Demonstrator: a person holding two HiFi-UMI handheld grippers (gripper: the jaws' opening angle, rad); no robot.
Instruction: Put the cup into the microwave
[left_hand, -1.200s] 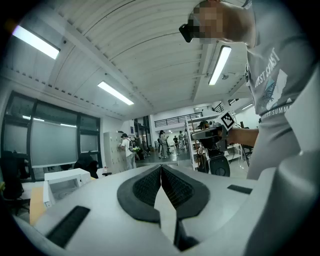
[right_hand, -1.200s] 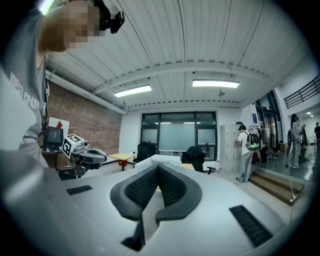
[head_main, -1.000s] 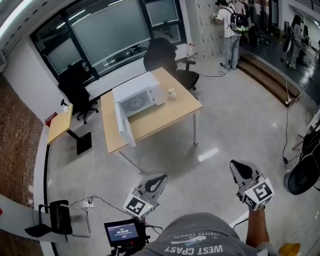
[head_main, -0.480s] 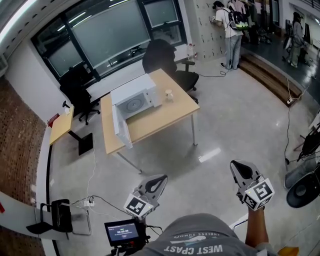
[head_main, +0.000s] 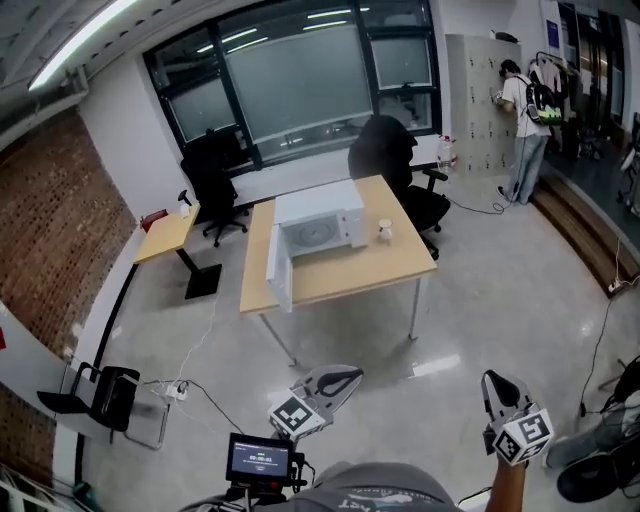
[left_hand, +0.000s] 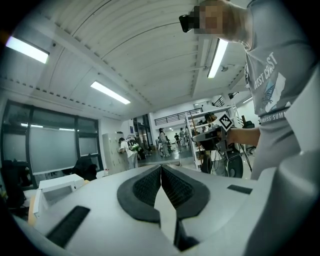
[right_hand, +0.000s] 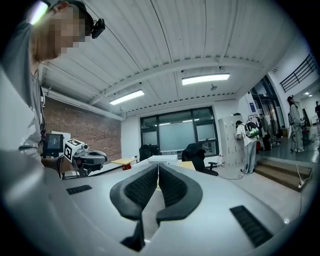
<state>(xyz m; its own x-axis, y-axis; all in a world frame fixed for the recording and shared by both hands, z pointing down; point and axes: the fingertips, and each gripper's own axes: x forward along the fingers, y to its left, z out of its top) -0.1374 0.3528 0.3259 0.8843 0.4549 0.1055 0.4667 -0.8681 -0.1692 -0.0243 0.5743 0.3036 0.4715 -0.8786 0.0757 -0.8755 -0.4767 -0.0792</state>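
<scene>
The person stands well back from the desk (head_main: 350, 278), out on the bare floor, with both tongs held low in front of them. The left tongs (head_main: 352, 373) are closed, pads meeting at the tip with nothing between them. The right tongs (head_main: 493, 379) are closed and empty too. Both point roughly level toward the desk.

The cup (head_main: 385, 229) stands upright on the desk, just right of the microwave (head_main: 322, 212) and apart from it. The microwave sits toward the back of the desk, its door (head_main: 277, 272) swung wide open to the left so the round plate inside shows.

A black chair (head_main: 388, 150) stands behind the desk, near the window. A second black chair (head_main: 212, 172) is at a smaller desk (head_main: 165, 230) off to the left, by the brick wall. A person (head_main: 524, 118) stands at the lockers in the far right corner. A small screen (head_main: 258, 458) glows beside the left tongs.
</scene>
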